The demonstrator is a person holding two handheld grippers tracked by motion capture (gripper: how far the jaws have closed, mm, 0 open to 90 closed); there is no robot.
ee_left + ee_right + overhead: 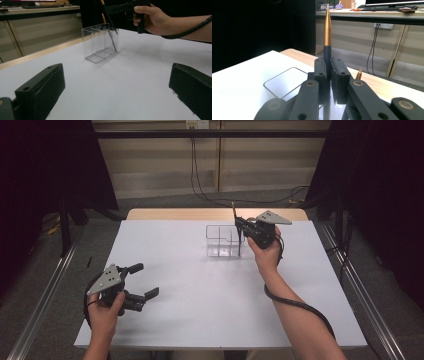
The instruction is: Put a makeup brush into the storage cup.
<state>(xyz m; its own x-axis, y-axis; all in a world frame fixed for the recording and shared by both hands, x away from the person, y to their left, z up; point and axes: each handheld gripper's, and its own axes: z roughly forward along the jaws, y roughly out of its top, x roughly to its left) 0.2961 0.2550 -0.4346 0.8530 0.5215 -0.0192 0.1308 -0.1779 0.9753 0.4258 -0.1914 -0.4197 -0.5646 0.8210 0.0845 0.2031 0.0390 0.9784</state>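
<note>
Your right gripper (pixel 239 226), upper centre of the high view, is clamped on a black pen with a gold end (pixel 327 27) — its lower tip stands inside the clear divided holder (pixel 222 240), apparently at the right-hand compartment. A second pen (pixel 359 74) already leans in there. Judged: insertion nearly done; release remains. Your left gripper (pixel 142 281), lower left, is open and empty. The white table (pixel 200 290) offers wide bare room — edges well apart.

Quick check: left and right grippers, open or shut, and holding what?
Left gripper: open, holding nothing, low over the table.
Right gripper: shut on a pen, upright at the clear holder.
</note>
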